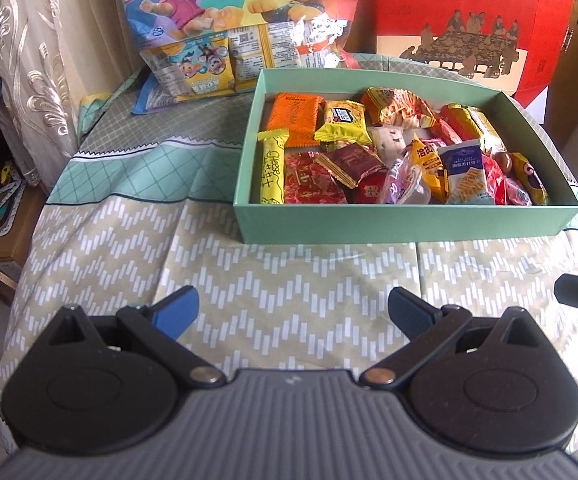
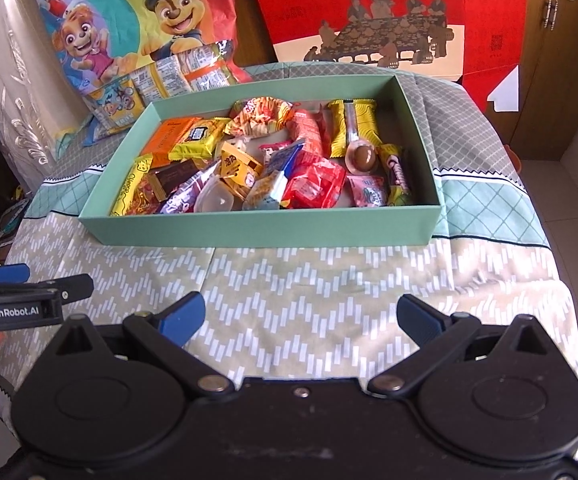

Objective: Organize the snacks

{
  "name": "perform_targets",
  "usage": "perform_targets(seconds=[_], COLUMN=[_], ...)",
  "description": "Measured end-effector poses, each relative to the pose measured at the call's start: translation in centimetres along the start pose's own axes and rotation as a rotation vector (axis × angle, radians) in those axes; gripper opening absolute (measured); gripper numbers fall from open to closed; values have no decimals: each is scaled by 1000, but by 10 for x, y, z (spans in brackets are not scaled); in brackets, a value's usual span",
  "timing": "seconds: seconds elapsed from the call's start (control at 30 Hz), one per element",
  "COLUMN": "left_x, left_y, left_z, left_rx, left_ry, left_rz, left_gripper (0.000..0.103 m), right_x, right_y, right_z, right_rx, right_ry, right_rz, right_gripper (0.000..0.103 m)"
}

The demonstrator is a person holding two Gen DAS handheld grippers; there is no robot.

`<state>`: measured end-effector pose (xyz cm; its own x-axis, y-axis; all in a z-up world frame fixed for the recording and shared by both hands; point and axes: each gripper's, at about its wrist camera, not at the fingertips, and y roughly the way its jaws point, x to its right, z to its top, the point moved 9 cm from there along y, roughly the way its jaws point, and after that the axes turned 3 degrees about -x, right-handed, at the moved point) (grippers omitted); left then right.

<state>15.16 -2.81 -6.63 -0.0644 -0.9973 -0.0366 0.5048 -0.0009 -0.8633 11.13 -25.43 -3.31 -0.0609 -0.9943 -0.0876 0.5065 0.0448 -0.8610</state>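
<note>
A mint-green box [image 1: 405,222] stands on the table, full of several wrapped snacks, among them a yellow cheese stick [image 1: 271,168] and an orange packet [image 1: 295,118]. It also shows in the right wrist view [image 2: 257,232] with the snack pile [image 2: 273,160] inside. My left gripper [image 1: 293,312] is open and empty, above the cloth in front of the box. My right gripper [image 2: 301,318] is open and empty, also short of the box. The left gripper's side [image 2: 29,296] shows at the left of the right wrist view.
A cartoon-dog snack bag [image 1: 225,12] with small packets [image 1: 205,68] lies behind the box at the left. A red gift box [image 1: 465,20] stands behind at the right. A curtain [image 1: 21,60] hangs left. A wooden cabinet [image 2: 557,60] stands right. The table edge drops off left.
</note>
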Motion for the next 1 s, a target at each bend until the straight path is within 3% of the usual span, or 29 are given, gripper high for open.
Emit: perform_targets(seconds=[1.0], left_x=[-10], left_y=[15], left_z=[-4], left_rx=[-37], left_ry=[-38], left_rz=[19], left_gripper=[103], right_x=[6], right_y=[13], right_z=[0], right_rx=[-41], right_ry=[-1], right_rz=[-31], right_gripper=[103])
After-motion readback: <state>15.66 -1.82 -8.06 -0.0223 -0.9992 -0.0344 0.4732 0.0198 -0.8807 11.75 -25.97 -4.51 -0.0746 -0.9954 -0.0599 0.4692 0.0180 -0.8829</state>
